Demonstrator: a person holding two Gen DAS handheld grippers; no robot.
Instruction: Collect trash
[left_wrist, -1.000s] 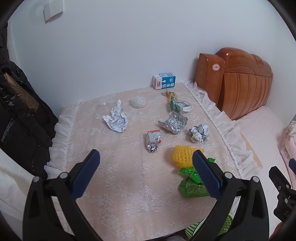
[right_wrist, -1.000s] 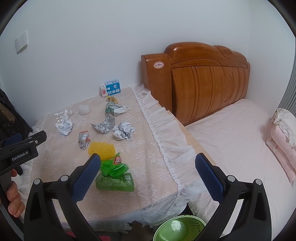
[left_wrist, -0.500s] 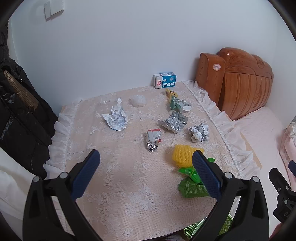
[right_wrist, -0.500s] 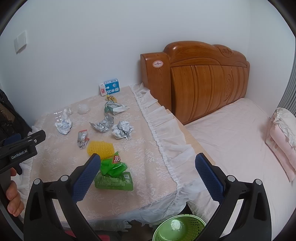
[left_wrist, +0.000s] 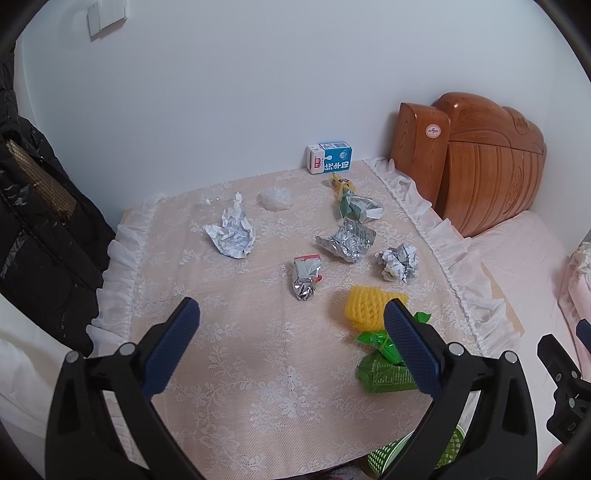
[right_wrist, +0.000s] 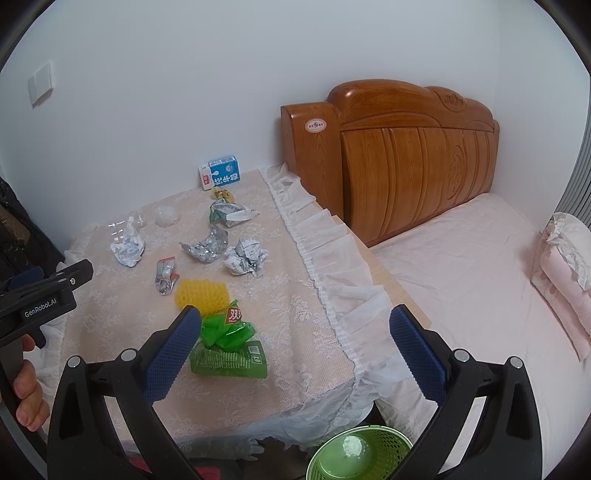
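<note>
Two claws hang wide apart and empty, left claw (left_wrist: 291, 332), right claw (right_wrist: 295, 338), above the table (right_wrist: 110, 321). Nearest, the green wrappers (right_wrist: 229, 350): light, crinkly, probably slippery, best pinched at the bunched top. Beyond lie yellow foam net (right_wrist: 201, 293), foil scraps (left_wrist: 349, 242), milk carton (left_wrist: 330, 161).

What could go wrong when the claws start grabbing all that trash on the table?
The small green basket sits on the floor below the table's frilly edge, so a dropped piece could miss it. The green plastic wrappers lie near that edge and might slide off. The loose lace tablecloth could snag in a claw.
</note>
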